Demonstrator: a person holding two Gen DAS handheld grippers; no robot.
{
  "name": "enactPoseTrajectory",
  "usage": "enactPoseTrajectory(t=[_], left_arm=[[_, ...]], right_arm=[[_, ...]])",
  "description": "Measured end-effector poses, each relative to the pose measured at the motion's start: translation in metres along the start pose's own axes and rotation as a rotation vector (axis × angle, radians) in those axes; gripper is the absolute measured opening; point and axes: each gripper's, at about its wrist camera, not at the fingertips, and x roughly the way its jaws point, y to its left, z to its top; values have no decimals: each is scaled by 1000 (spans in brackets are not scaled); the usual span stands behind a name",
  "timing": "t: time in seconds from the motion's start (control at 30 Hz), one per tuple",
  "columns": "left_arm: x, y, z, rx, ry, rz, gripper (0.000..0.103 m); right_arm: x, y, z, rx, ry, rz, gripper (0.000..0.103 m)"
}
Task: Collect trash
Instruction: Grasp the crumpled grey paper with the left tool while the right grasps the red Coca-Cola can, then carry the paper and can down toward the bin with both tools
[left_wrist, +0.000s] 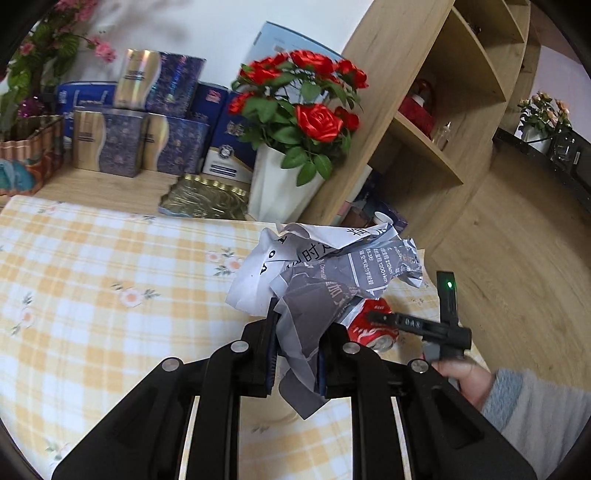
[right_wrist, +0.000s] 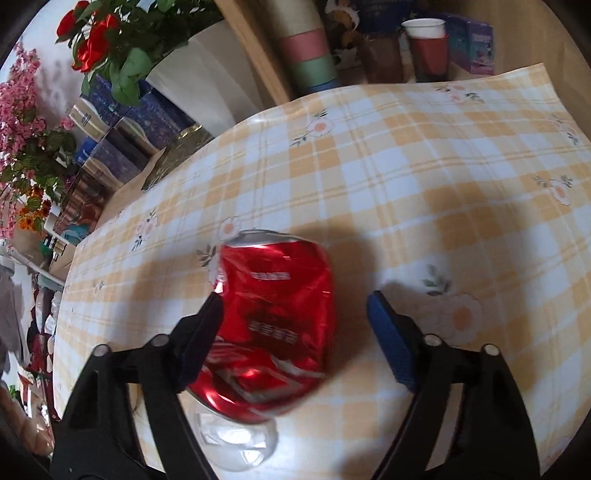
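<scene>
The left gripper (left_wrist: 295, 350) clamps a crumpled grey-and-white printed paper (left_wrist: 325, 266), held above the yellow checked tablecloth (right_wrist: 424, 166). The right gripper (right_wrist: 295, 325) straddles the crushed red drink can (right_wrist: 273, 317) lying on that cloth, half-open, one pad apart. Centre it, then squeeze gently.

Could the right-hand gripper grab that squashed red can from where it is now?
Probably yes. The right gripper is open with the crushed can lying between its fingers on the checked tablecloth, and nothing blocks it. The left gripper is busy, shut on crumpled paper.
</scene>
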Motion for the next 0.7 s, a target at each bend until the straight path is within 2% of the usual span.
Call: enactPoseTrajectory(t=[0.07,0.17,0.23,0.27,0.33,0.4,0.57,0.7], left_arm=[[-10,6,-9,1,1,9,16],[-23,16,-23,-5,19,24,16],[-31,21,-32,-19,30,28,16],[-35,24,-37,-29,35,33,16],[-44,28,-46,-40,38,41,16],[-53,30,-54,-47,37,51,16],[-80,29,-72,-66,36,56,16],[-95,19,-83,-41,35,55,16]], right_arm=[[8,6,0,-20,27,-10,71],[10,16,1,-39,39,7,57],[10,21,1,-49,40,4,41],[7,24,1,-55,35,11,36],[-3,32,-1,-70,2,28,15],[-19,41,-4,-94,-49,31,10],[-59,54,-15,-131,-157,39,10],[-88,57,-29,-117,-199,66,10]])
